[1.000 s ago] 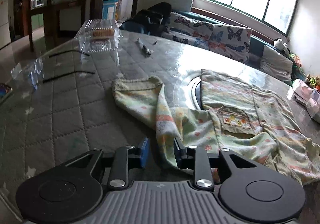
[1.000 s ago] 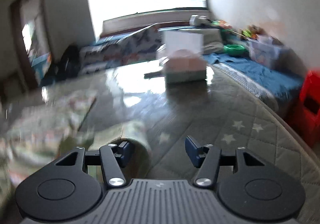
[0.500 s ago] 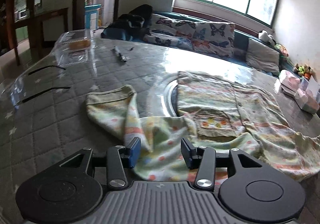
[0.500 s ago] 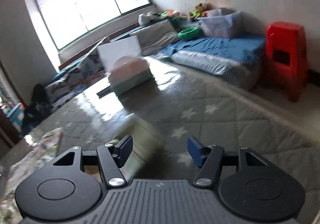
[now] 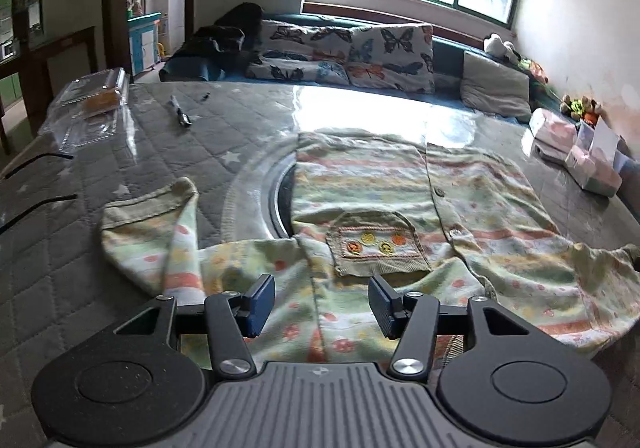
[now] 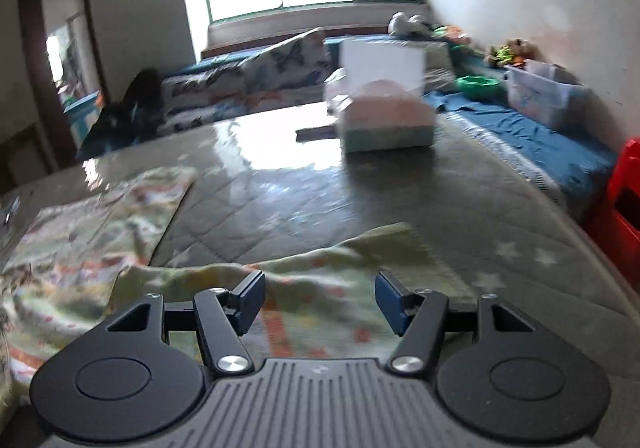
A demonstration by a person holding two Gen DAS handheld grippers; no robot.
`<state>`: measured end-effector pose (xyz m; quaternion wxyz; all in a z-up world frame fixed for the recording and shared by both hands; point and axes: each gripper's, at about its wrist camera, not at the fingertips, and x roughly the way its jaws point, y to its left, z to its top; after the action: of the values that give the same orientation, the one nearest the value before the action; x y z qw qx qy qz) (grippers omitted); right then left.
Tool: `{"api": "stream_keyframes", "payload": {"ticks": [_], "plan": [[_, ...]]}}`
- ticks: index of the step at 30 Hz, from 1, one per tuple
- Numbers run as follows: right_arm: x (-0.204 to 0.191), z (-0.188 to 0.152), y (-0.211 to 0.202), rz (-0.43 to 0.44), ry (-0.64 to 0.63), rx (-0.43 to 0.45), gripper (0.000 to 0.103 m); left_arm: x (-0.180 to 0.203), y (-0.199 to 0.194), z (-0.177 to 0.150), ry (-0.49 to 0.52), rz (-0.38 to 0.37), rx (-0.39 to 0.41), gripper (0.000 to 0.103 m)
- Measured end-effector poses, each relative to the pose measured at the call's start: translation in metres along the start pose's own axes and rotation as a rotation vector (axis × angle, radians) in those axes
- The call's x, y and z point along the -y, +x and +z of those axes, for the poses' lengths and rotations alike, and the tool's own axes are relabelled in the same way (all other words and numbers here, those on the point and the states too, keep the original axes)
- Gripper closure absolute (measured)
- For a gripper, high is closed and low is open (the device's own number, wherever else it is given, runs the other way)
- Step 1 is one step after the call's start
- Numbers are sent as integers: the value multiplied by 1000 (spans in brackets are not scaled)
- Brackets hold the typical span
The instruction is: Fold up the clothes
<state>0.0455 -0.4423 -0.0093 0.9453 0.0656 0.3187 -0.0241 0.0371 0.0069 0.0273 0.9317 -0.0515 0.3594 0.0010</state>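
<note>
Shirt (image 5: 384, 184) blurs in the right view; both hand-held grippers (image 5: 322, 302) (image 6: 320, 302) gape wide, holding nothing.

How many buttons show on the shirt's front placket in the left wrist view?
2: one button mid-placket, another button nearer the camera, beside the pocket. More may be hidden in folds.

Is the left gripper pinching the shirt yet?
Apart. In the left wrist view the left gripper stands wide open, no fabric clamped between its pads; the shirt lies flat beyond them.

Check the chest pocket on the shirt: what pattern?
The pocket is olive-tan with a row of round orange and yellow motifs, on the pastel striped shirt. Clearest in the left wrist view.
</note>
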Motion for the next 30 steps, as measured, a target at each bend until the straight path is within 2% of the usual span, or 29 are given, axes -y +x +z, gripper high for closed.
{"api": "stream_keyframes", "payload": {"ticks": [8, 11, 12, 15, 19, 23, 27, 28, 30], "plan": [[4, 1, 18, -81, -22, -28, 41, 2, 23, -1, 17, 6, -35, 48], [4, 0, 18, -79, -22, -27, 41, -7, 22, -2, -6, 5, -35, 48], [3, -1, 18, -80, -26, -26, 40, -11, 20, -2, -20, 2, -28, 48], [0, -2, 21, -78, -35, -22, 27, -27, 12, 2, -58, 28, 4, 46], [-6, -1, 25, -82, -53, -25, 18, -53, 10, 14, -101, 102, 40, 46], [-6, -1, 26, -68, -55, -29, 14, -68, 17, 31, -116, 160, 72, 46], [-7, -2, 27, -64, -61, -32, 11, -72, 44, 45, -92, 199, 40, 48], [-7, -2, 27, -62, -61, -32, 10, -73, 52, 47, -85, 215, 25, 49], [-7, -2, 27, -59, -60, -32, 9, -76, 66, 49, -70, 235, -6, 71]]}}
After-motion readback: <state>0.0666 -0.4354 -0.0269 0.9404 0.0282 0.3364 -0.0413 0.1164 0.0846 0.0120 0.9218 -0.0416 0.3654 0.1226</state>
